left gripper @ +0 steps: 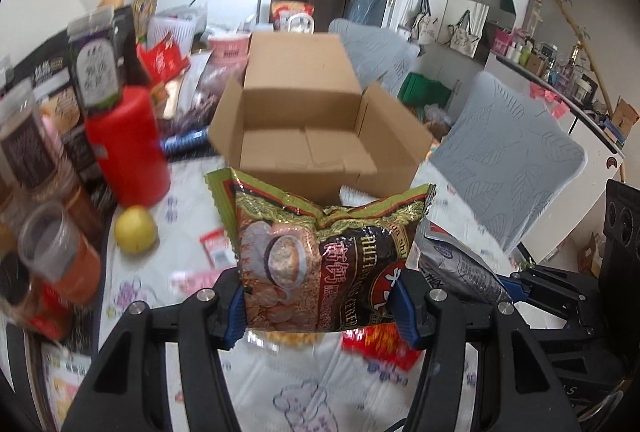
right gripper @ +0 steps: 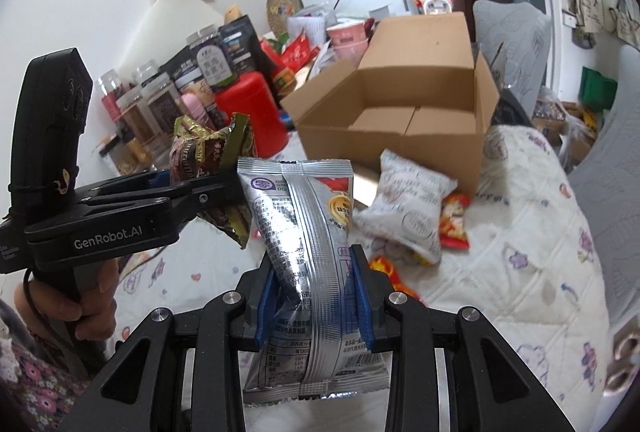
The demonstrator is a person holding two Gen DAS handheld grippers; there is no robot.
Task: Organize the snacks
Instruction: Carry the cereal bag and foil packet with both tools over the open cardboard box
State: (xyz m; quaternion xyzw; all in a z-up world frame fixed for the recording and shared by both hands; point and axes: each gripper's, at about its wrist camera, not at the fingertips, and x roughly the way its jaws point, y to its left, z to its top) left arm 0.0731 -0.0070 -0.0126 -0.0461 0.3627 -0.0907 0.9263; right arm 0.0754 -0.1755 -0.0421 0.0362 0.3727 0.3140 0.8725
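Observation:
My left gripper point(left gripper: 320, 306) is shut on a green and brown cereal packet point(left gripper: 320, 256), held above the quilted table. Past it stands an open cardboard box point(left gripper: 312, 127), bare inside. At the right edge of the left wrist view my right gripper point(left gripper: 516, 290) carries a silver packet point(left gripper: 460, 268). In the right wrist view my right gripper point(right gripper: 316, 302) is shut on that silver snack packet point(right gripper: 304, 264), which stands upright between the blue pads. The left gripper point(right gripper: 196, 177) with the cereal packet point(right gripper: 212, 151) is at the left there. The box point(right gripper: 400, 111) lies ahead.
Jars, dark pouches and a red canister point(left gripper: 128, 143) crowd the left side, with a yellow fruit point(left gripper: 135, 229) beside them. A white pillow packet point(right gripper: 408, 216) and red packets point(right gripper: 454, 220) lie in front of the box. Grey chairs point(left gripper: 508, 159) stand to the right.

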